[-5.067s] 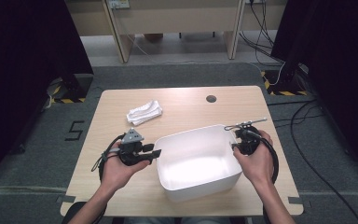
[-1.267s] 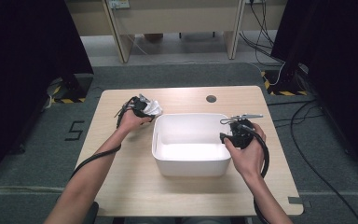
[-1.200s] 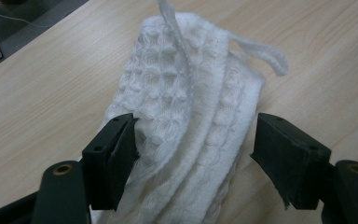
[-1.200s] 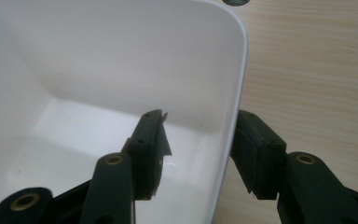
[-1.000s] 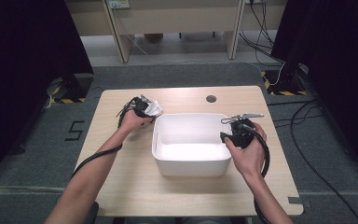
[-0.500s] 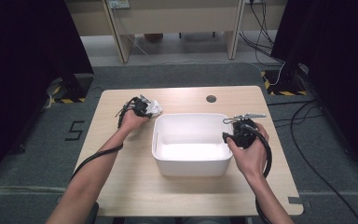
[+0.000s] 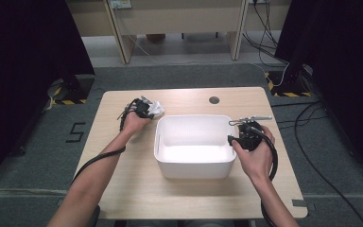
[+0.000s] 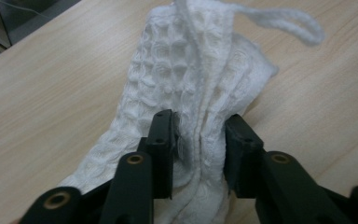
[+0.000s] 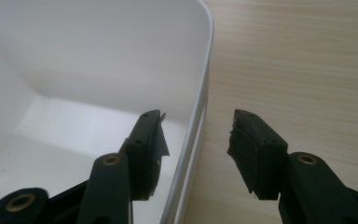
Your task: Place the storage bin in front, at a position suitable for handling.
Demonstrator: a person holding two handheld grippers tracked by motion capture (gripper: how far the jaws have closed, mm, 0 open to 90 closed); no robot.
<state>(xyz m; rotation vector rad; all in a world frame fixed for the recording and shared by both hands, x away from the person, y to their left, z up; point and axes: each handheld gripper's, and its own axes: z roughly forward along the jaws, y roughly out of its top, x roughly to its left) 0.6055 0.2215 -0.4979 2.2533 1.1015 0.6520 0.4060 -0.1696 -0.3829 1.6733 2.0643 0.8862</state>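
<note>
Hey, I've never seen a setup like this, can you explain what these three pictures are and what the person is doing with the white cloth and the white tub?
A person sits at a wooden table and holds a hand-operated claw in each hand; there is no robot arm. The high view looks down from above. The other two pictures come from small cameras riding on each claw, looking along its two black jaws.

The left claw has a bunched white waffle-weave cloth between its jaws, which have just been closing on it. The cloth lies on the table beside a white tub.

The right claw is open, with one jaw inside the tub's wall and one outside, not pressing it.

A small dark round spot sits near the table's far edge.
</note>
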